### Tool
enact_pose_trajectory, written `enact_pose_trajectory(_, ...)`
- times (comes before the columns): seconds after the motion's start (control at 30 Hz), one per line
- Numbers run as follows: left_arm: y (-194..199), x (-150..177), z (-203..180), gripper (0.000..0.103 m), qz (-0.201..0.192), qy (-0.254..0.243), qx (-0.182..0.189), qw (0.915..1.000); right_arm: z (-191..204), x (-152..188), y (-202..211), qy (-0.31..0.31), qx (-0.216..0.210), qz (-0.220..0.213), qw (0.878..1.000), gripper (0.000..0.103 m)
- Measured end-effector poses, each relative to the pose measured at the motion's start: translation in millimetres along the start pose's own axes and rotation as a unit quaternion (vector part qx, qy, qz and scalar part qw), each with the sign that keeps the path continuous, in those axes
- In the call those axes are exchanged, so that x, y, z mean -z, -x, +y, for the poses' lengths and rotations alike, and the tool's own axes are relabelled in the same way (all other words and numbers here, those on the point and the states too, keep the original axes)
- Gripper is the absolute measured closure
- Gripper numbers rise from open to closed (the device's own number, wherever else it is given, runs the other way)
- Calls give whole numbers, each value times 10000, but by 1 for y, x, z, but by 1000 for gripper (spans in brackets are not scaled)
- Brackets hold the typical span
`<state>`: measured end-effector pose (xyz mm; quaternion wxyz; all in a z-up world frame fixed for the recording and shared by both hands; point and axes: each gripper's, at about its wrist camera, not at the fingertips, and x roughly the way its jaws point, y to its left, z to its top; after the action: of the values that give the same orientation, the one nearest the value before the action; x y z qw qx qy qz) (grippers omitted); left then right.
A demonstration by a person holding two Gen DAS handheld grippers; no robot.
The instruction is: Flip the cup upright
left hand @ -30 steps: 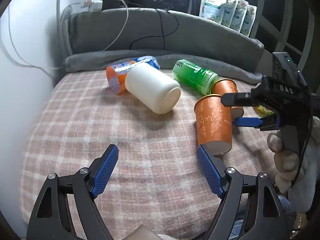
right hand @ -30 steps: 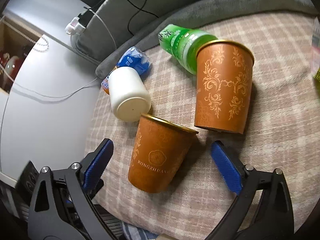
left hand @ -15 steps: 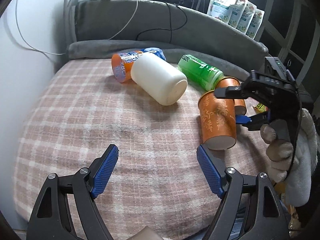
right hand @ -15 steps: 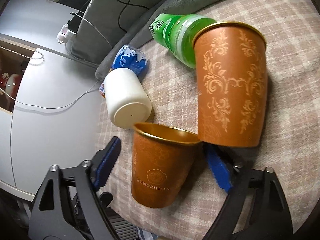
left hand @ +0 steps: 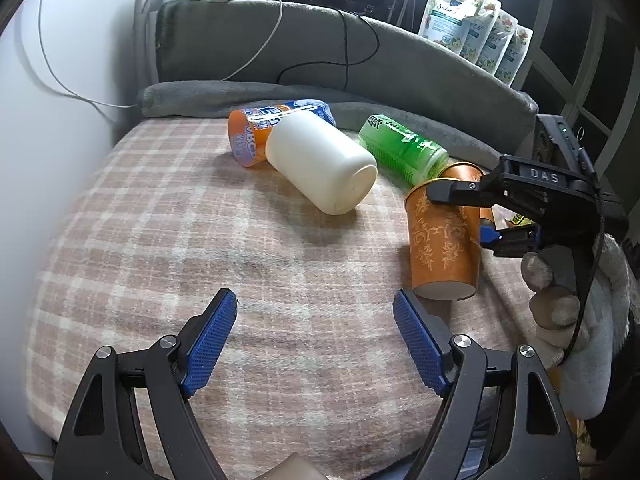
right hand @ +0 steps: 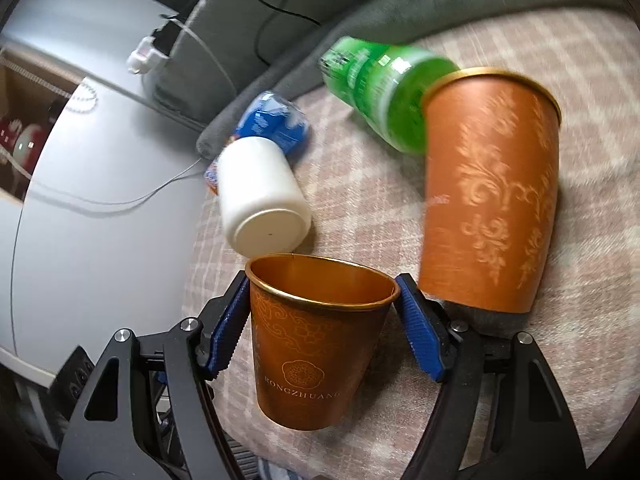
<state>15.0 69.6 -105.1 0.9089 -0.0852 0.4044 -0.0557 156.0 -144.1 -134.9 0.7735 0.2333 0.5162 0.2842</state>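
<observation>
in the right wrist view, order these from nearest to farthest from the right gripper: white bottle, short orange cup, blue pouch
1. short orange cup: between the right gripper fingers.
2. white bottle: just beyond the cup, toward the left.
3. blue pouch: behind the bottle, by the grey cushion.

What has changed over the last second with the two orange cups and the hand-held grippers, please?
The right hand-held gripper advanced and closed its blue pads around the short orange cup, which had stood free between open fingers. The left hand-held gripper stayed open and empty. The tall orange cup, white bottle and green bottle still lie where they were.
</observation>
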Motion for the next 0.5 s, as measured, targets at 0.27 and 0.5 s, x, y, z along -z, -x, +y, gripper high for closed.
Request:
enact_pose_trajectory(0.27, 5, -1, -3, 22, -52, -10, -15, 10000, 22, 9, 8, 752, 144, -254, 9967, 29)
enact_pose_trajectory(0.5, 7, -1, -4, 22, -80, -21, -27, 10000, 51, 20, 16, 1829, 727, -700, 9779, 29)
